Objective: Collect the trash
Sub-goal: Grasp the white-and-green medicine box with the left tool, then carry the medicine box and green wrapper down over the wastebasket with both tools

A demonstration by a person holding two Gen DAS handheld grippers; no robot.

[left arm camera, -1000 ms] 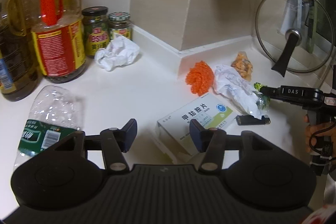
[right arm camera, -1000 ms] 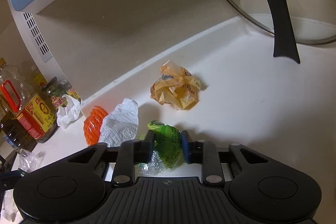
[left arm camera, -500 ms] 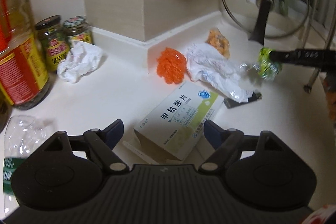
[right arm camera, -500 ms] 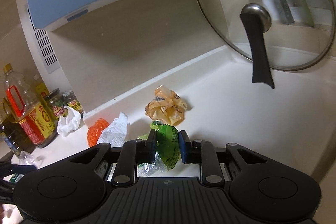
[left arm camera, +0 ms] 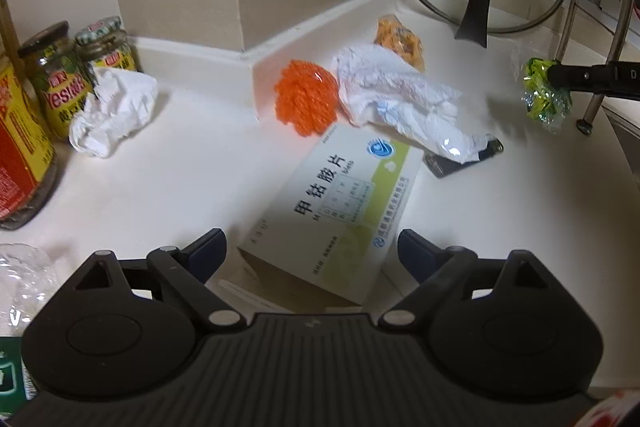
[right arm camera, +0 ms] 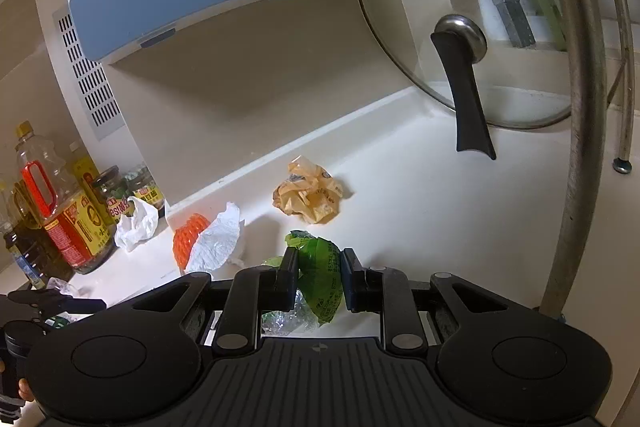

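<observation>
The right gripper pinches a crinkled green plastic wrapper between its pads, lifted off the smooth white countertop. The left gripper has just been opening and its fingers stand spread wide on either side of a flat rectangular cardboard medicine box, not touching it. Beyond the box lie a knobbly orange foam net, a crumpled white paper towel and a wadded yellow wrapper
</observation>
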